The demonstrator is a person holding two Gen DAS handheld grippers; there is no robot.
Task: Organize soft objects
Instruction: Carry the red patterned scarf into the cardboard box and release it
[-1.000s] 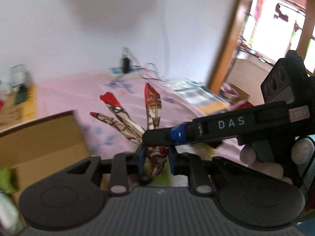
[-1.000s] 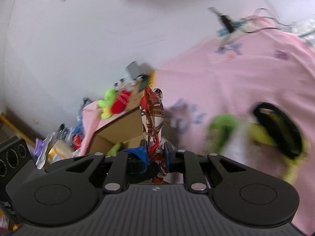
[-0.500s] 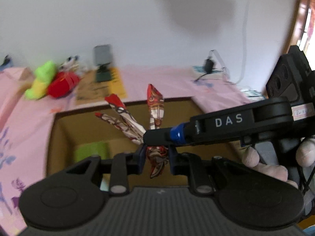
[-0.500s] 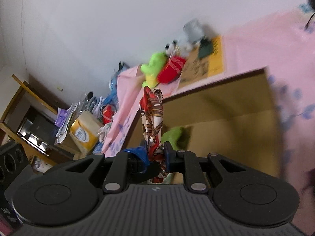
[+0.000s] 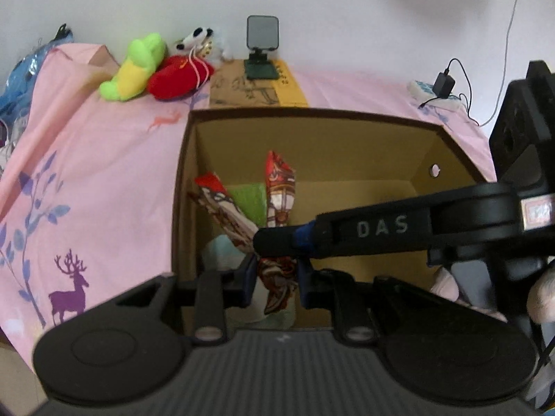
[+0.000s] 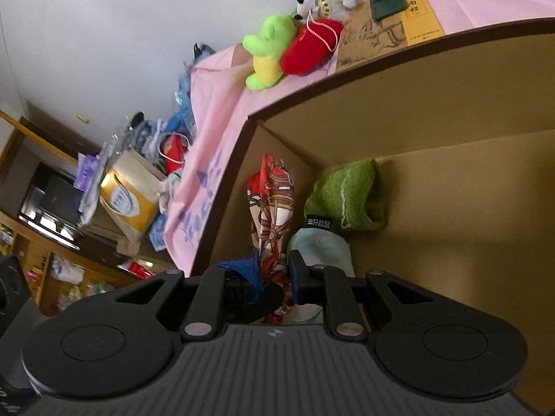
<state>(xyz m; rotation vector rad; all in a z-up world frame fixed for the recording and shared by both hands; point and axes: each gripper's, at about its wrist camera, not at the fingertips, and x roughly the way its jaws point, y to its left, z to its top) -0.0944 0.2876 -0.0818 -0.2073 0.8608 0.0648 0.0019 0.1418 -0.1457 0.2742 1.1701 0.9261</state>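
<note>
Both grippers grip one red, white and brown patterned scarf over an open cardboard box. My left gripper is shut on the scarf's bunched end. My right gripper is shut on the same scarf; its finger crosses the left wrist view from the right. Inside the box lie a green towel and a pale blue cloth, right under the scarf.
The box stands on a pink sheet. Behind it lie a green and yellow plush, a red plush, a phone stand and a charger. Cluttered shelves lie beyond the bed's left edge.
Both grippers have swung left with the scarf, from over the pink sheet to over the box, and now sit lower, with the scarf hanging into the box.
</note>
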